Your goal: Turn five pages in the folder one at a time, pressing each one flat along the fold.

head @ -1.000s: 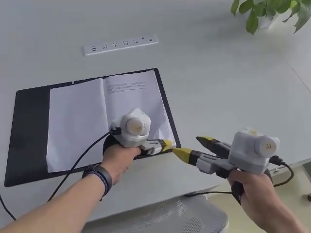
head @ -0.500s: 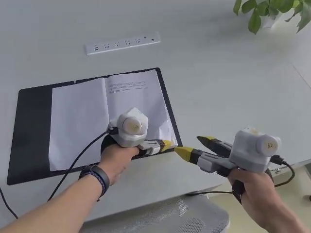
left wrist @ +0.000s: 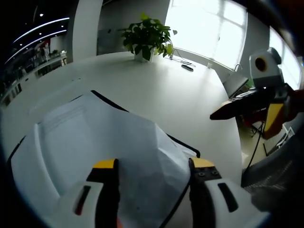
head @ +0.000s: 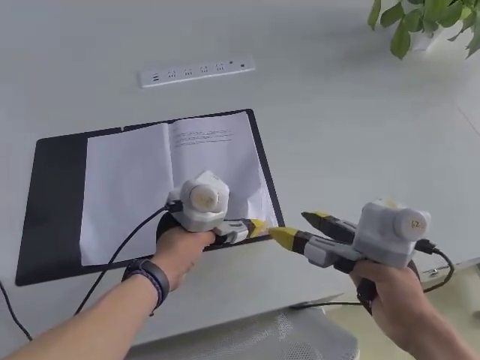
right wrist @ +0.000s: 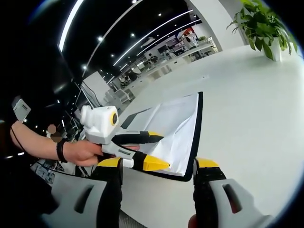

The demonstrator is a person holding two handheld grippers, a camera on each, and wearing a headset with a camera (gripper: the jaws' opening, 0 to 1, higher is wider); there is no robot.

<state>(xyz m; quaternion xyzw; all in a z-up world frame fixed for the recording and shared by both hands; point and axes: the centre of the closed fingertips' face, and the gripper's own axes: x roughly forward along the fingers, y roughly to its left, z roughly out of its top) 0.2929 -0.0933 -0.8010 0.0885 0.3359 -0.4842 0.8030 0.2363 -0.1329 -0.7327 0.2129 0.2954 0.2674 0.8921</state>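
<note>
Folder (head: 52,195): open on the table (head: 337,112), fold running away from the person.
Right page (head: 217,161): near corner raised, straight ahead of the left gripper (left wrist: 153,164).
Left gripper: jaws apart astride that corner, nothing clamped.
Right gripper (head: 298,227): open, empty, just off the folder's edge.

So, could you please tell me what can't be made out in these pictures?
- Print on the page: too small to read in the head view.
- Part of the near edge of the folder: behind the left gripper and the hand in the head view.
- Whether that gripper touches the page: its own body hides the contact.
- Plant: cut off by the top edge of the head view.
</note>
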